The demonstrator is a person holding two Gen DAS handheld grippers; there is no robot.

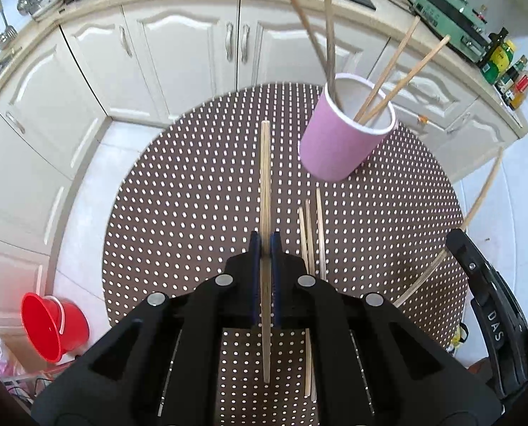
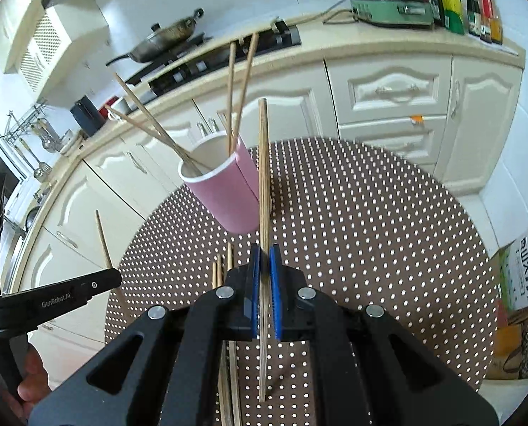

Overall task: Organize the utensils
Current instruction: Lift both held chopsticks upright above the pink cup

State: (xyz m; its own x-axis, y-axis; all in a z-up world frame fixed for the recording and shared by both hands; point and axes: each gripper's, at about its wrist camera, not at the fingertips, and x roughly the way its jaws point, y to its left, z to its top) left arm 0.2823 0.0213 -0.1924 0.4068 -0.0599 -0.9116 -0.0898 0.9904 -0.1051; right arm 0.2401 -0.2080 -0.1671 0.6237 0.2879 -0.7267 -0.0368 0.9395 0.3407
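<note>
A pink paper cup (image 1: 345, 135) (image 2: 224, 195) stands on the round brown dotted table (image 1: 192, 195) (image 2: 370, 230), with several wooden chopsticks leaning out of it. My left gripper (image 1: 265, 245) is shut on one light chopstick (image 1: 265, 177), lifted above the table and running along the fingers. My right gripper (image 2: 265, 255) is shut on another chopstick (image 2: 263, 163), which points up past the cup's right side. Three more chopsticks (image 1: 311, 227) (image 2: 221, 266) lie side by side on the table below. The right gripper (image 1: 455, 239) with its chopstick shows at the right edge of the left wrist view.
Cream kitchen cabinets (image 1: 178, 56) (image 2: 388, 92) curve behind the table under a counter with a stove, a wok (image 2: 164, 41), a green appliance (image 2: 388, 3) and bottles (image 2: 477, 3). A red bucket (image 1: 52, 323) sits on the floor at the left. A printed box (image 2: 526, 269) stands at the right.
</note>
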